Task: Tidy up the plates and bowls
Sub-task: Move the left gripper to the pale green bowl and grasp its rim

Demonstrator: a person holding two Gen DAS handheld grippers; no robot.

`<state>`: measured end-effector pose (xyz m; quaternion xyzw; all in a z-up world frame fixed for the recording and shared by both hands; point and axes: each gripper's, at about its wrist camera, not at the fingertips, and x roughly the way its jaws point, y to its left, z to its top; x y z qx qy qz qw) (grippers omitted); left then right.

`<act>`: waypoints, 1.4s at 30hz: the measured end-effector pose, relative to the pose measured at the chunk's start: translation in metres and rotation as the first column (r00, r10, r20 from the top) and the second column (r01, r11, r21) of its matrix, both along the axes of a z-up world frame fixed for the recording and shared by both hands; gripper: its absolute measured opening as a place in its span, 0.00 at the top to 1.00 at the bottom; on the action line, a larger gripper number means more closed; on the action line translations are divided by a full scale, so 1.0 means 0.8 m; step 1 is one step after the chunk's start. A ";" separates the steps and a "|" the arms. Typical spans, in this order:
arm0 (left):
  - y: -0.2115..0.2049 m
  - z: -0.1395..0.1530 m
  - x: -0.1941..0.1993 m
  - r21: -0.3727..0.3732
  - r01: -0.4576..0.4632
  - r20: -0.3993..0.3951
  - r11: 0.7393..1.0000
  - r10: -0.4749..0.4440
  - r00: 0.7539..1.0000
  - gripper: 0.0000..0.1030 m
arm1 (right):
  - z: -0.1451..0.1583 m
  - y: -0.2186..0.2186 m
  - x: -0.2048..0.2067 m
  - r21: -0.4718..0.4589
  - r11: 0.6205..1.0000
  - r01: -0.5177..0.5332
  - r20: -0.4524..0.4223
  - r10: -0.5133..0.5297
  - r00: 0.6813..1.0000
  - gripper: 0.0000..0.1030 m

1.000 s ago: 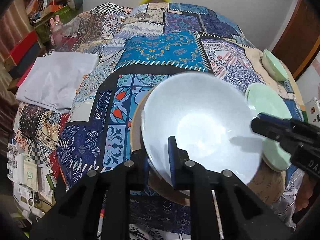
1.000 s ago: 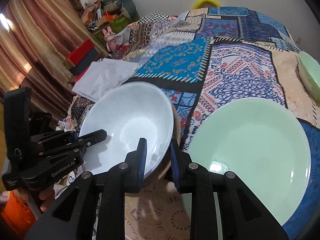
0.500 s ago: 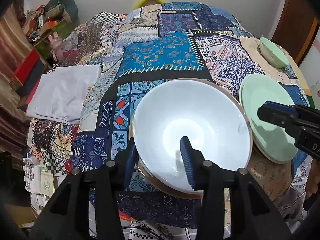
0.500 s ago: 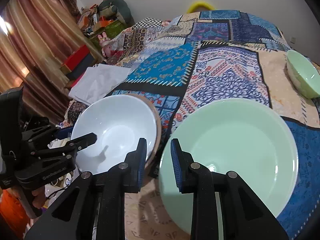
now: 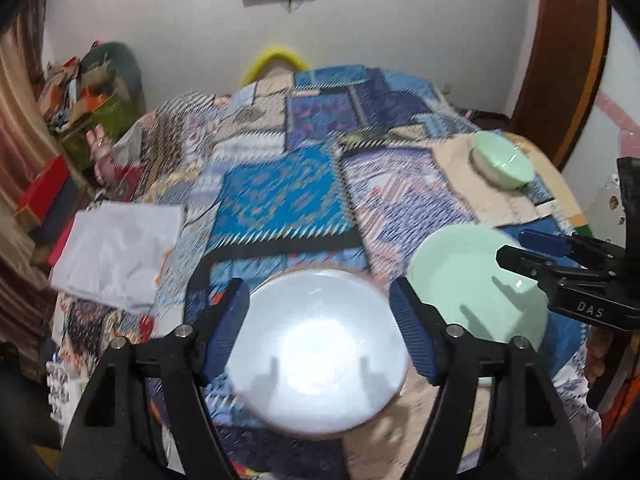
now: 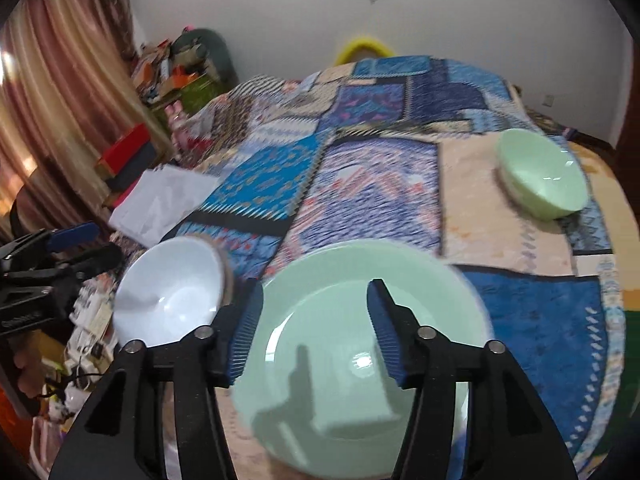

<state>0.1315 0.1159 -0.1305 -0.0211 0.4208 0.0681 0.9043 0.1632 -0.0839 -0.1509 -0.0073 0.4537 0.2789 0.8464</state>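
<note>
A white bowl [image 5: 316, 360] sits on a brown plate [image 5: 320, 270] near the bed's front edge; it also shows in the right wrist view [image 6: 172, 288]. My left gripper [image 5: 318, 328] is open and empty above it. A pale green plate [image 6: 360, 344] lies to its right, also in the left wrist view [image 5: 472, 280]. My right gripper [image 6: 314, 328] is open and empty above it. A pale green bowl [image 6: 544, 172] stands at the far right, also in the left wrist view [image 5: 502, 158].
A patchwork quilt [image 5: 280, 196] covers the bed. A folded white cloth [image 5: 116, 248] lies at its left edge. Boxes and clutter [image 6: 176, 68] stand at the left wall by a curtain [image 6: 60, 80]. A wooden door frame [image 5: 560, 60] is at the right.
My left gripper let go of the white bowl, which now rests on the brown plate. Both grippers opened wide and pulled back and up. The views are blurred by motion.
</note>
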 end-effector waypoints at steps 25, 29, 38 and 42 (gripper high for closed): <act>-0.126 -0.044 0.212 -0.037 0.153 -0.085 0.988 -0.156 0.984 0.20 | -0.031 -0.201 0.167 -0.087 0.927 0.364 0.022 -0.363 0.931 0.45; -0.137 -0.056 0.232 -0.029 0.167 -0.094 0.985 -0.169 0.981 0.20 | -0.050 -0.218 0.197 -0.062 0.909 0.412 -0.006 -0.413 0.911 0.55; -0.154 -0.070 0.271 -0.023 0.185 -0.104 0.982 -0.187 0.977 0.20 | -0.081 -0.224 0.235 -0.066 0.906 0.417 -0.076 -0.422 0.904 0.71; -0.158 -0.074 0.284 -0.057 0.181 -0.115 0.982 -0.187 0.976 0.20 | -0.085 -0.218 0.244 -0.084 0.917 0.390 -0.073 -0.396 0.915 0.81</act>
